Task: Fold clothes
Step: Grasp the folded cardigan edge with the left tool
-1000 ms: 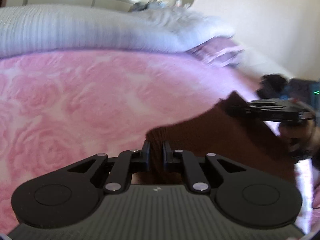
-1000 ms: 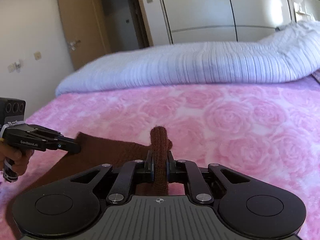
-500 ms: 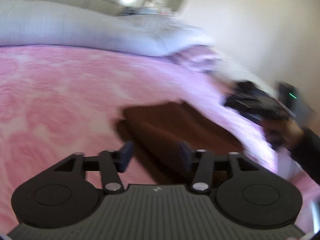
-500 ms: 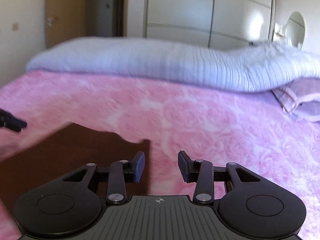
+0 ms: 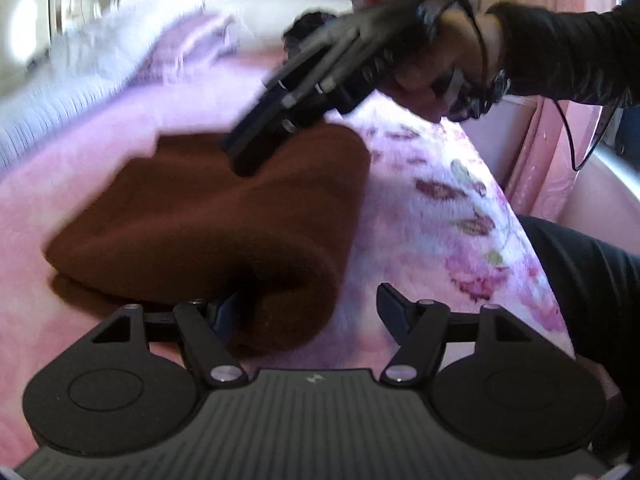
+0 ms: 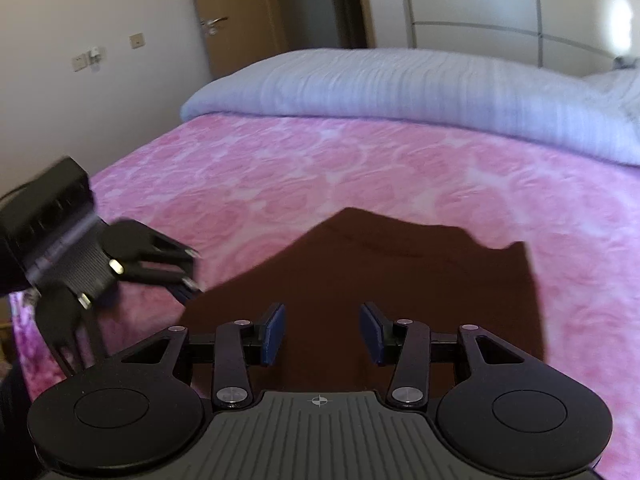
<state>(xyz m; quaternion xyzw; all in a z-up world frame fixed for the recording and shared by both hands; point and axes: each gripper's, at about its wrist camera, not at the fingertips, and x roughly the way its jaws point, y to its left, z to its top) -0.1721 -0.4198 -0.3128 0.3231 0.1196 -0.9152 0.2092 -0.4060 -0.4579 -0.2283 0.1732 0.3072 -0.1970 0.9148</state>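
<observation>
The bed (image 6: 360, 168) fills the room, spread with a pink rose-patterned blanket (image 6: 460, 184), a pale striped duvet (image 6: 400, 80) heaped along its far side. On the blanket, near the bed's edge, lies the brown garment (image 5: 208, 220), folded into a thick flat bundle. The left claw (image 5: 308, 312) has just been opening; its jaws stand apart, one rolled edge of the garment between them, unpinched. The right claw (image 6: 322, 334) has likewise just been opening and hangs over the brown cloth, gripping nothing.
</observation>
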